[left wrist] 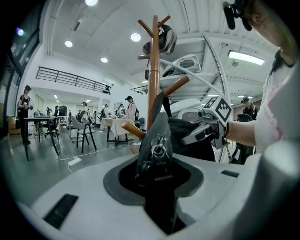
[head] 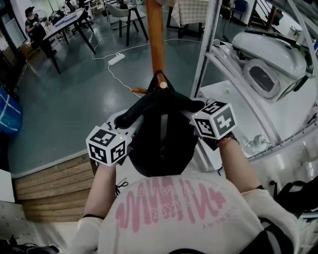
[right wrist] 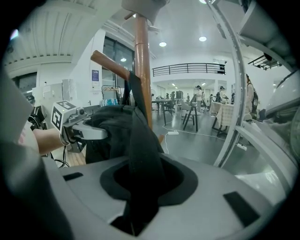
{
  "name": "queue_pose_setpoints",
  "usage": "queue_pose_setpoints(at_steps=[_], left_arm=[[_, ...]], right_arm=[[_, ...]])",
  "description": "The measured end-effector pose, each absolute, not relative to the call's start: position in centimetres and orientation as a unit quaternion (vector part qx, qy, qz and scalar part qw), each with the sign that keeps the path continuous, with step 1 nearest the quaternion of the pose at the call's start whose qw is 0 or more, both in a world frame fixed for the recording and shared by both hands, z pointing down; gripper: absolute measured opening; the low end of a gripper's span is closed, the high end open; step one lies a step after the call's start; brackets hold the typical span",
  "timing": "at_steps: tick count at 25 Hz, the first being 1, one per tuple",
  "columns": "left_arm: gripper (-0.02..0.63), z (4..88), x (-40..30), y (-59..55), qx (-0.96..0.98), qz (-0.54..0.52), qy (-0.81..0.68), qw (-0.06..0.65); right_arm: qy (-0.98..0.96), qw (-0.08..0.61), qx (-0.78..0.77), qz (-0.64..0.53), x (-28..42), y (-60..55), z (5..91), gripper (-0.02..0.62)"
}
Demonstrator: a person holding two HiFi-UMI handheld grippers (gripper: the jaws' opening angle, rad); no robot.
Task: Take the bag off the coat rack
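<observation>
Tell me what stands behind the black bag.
The wooden coat rack pole rises behind the black bag, whose strap hangs on a peg. In the head view the bag covers the pole's lower part.

Grey gloss floor (head: 64, 99), tbls (head: 67, 20) w/ chairs (head: 126, 12), ceiling spots (left wrist: 135, 37).

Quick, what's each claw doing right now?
Left gripper: closed, holding the black bag.
Right gripper: closed, holding the same bag.

Bag (left wrist: 158, 136) fabric fills our left tool (left wrist: 157, 187), hiding its pads; beyond the tool, the bag covers the foot of the rack (left wrist: 154, 70).
</observation>
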State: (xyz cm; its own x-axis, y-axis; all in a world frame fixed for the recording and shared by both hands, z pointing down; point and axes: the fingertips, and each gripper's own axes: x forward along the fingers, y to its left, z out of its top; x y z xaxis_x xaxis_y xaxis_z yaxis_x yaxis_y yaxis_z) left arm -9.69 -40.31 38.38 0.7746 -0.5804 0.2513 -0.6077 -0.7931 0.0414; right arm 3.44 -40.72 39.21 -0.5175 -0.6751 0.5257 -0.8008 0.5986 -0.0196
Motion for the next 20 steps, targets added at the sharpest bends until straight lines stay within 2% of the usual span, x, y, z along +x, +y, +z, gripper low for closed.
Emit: queue_pose_setpoints(at_steps=[20], left_arm=[[0.109,38.08,-9.96,-40.22,0.93,0.1,-0.344,0.079]], right_arm=[[-0.847,0.243,0.454,0.131,3.2,-40.1,38.88,0.081]])
